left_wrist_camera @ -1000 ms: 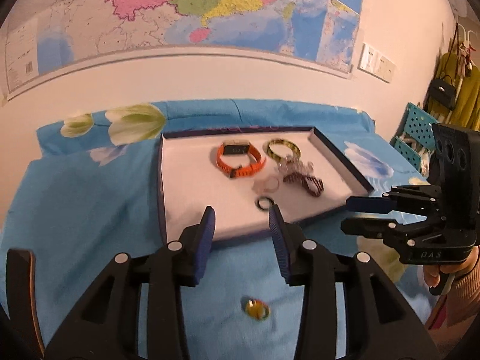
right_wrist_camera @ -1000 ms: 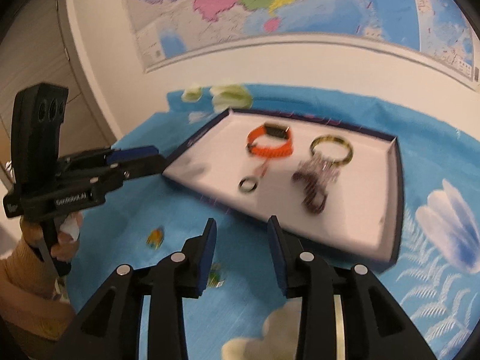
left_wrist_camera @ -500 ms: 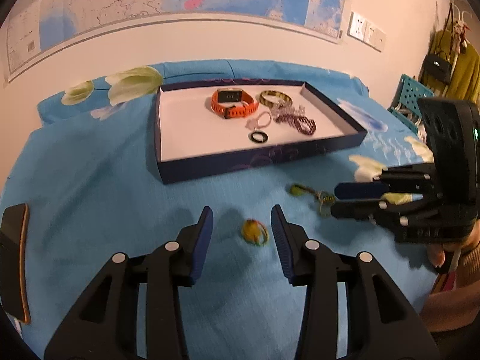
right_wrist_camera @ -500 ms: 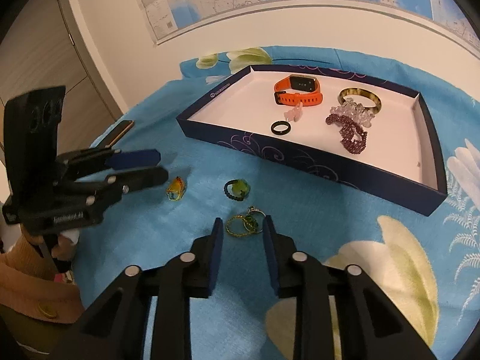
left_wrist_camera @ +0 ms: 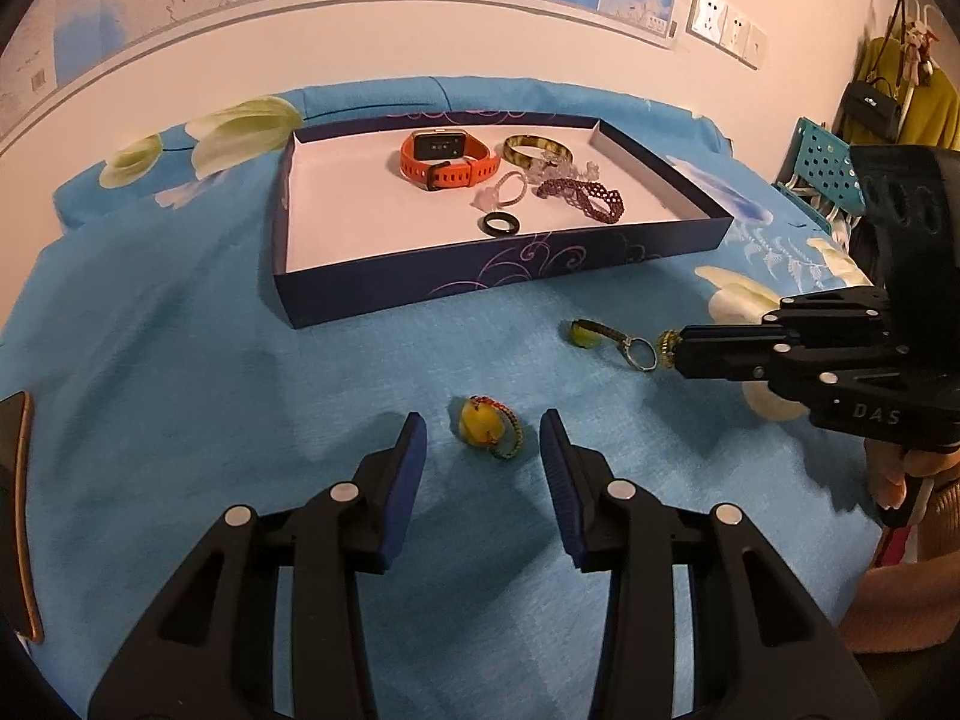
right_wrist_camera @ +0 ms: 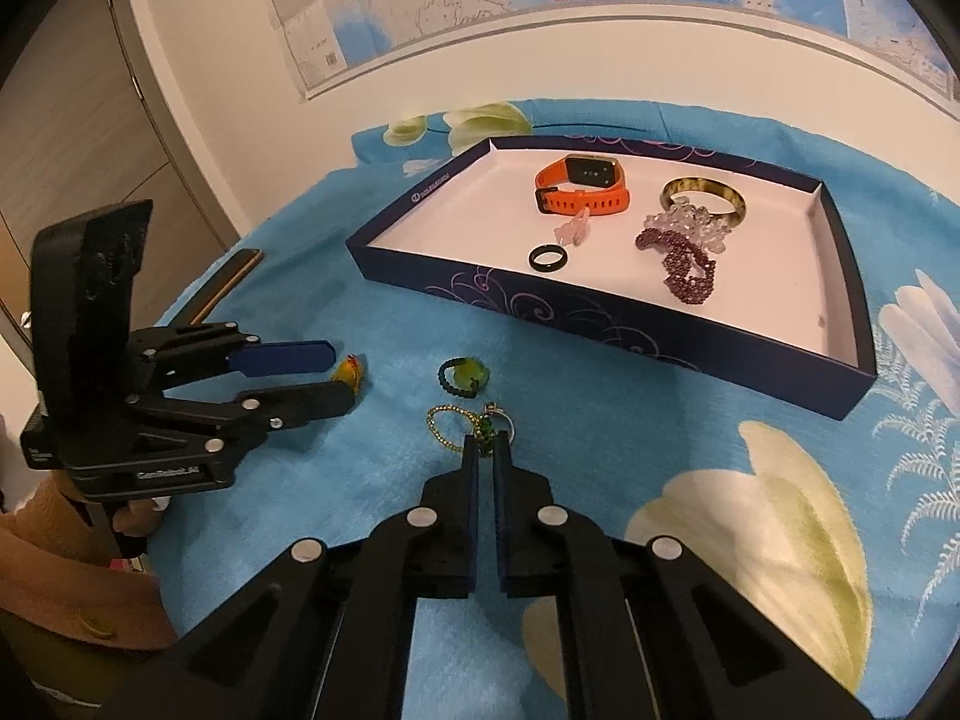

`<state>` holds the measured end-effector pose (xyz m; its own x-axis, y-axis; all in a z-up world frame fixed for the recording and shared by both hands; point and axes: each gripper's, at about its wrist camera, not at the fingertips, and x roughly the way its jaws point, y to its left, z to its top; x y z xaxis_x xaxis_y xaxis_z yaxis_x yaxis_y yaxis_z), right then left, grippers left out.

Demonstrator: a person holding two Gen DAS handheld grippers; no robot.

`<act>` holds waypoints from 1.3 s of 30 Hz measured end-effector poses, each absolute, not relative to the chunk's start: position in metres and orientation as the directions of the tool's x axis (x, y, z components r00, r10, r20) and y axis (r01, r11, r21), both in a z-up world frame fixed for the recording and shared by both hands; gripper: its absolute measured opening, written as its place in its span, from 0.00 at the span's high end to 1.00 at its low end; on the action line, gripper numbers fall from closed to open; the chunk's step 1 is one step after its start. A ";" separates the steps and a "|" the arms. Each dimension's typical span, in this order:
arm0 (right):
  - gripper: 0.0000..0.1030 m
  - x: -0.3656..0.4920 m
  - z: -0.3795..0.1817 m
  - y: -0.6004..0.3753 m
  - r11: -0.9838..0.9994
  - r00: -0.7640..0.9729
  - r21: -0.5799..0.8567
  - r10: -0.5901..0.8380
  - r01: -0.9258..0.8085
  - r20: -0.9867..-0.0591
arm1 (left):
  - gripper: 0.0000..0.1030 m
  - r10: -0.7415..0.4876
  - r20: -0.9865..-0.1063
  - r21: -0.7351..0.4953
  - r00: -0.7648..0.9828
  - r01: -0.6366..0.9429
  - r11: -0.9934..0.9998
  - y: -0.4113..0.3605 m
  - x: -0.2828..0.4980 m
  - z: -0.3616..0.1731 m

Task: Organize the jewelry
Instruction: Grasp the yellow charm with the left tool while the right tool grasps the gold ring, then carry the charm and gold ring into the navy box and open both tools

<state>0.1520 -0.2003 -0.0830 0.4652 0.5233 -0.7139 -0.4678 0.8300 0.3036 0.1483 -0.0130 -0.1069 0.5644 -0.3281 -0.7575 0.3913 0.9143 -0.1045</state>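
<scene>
Right gripper (right_wrist_camera: 486, 450), jaws clenching the gold-and-green chain (right_wrist_camera: 465, 429) lying on the blue surface (right_wrist_camera: 372, 480) before the tray (right_wrist_camera: 612, 324), lifting best kept slow; left gripper (left_wrist_camera: 483, 441), jaws released, straddling the yellow ring (left_wrist_camera: 486, 426).

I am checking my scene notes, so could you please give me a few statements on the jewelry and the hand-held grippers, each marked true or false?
1. The orange watch lies inside the navy box. True.
2. The right hand-held gripper stands wide open. False: it is shut on the gold chain.
3. The yellow charm lies on the blue cloth between the left hand-held gripper's fingers. True.
4. The black ring lies on the cloth. False: it is in the box.
</scene>
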 end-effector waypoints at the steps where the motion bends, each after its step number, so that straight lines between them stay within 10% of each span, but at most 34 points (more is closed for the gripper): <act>1: 0.97 0.152 -0.082 -0.201 0.830 0.466 0.308 0.526 -0.466 -0.712 | 0.63 -0.329 -0.758 -0.105 0.564 0.392 0.914 -0.013 0.148 -0.107; 15: 0.97 0.147 -0.081 -0.215 0.841 0.481 0.320 0.519 -0.437 -0.707 | 0.84 -0.327 -0.765 -0.121 0.555 0.375 0.919 -0.014 0.152 -0.109; 39: 0.97 0.150 -0.059 -0.231 0.860 0.554 0.305 0.499 -0.408 -0.667 | 0.84 -0.372 -0.697 -0.135 0.613 0.397 0.908 -0.022 0.145 -0.076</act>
<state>0.1497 -0.2315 -0.0591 0.5536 0.4990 -0.6667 -0.4084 0.8604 0.3048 0.1450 -0.0217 -0.0764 0.6131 -0.3715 -0.6972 0.3967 0.9080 -0.1350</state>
